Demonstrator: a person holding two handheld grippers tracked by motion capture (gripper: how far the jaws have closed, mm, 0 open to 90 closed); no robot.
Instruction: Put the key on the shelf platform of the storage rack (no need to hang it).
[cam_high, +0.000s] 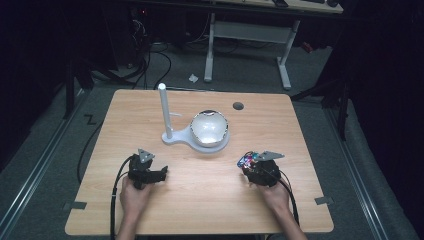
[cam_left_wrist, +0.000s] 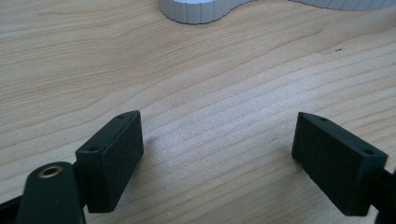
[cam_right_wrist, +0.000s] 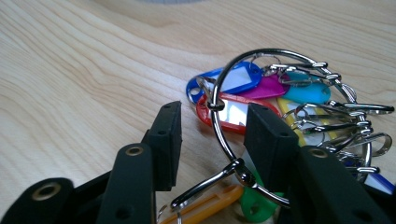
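Nothing hung yet: the right gripper (cam_right_wrist: 212, 140) has its jaws parted around the key ring (cam_right_wrist: 289, 121) of coloured tags lying on the table (cam_high: 200, 200), the left gripper (cam_left_wrist: 217, 154) gapes empty, the white stand (cam_high: 165, 112) waits ahead.

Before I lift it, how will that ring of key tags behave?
The key ring is a thin wire loop, so it will probably stay stiff. The plastic key tags hang on small split rings, so they will likely swing and bunch downward. The polished metal may slip between the right gripper pads.
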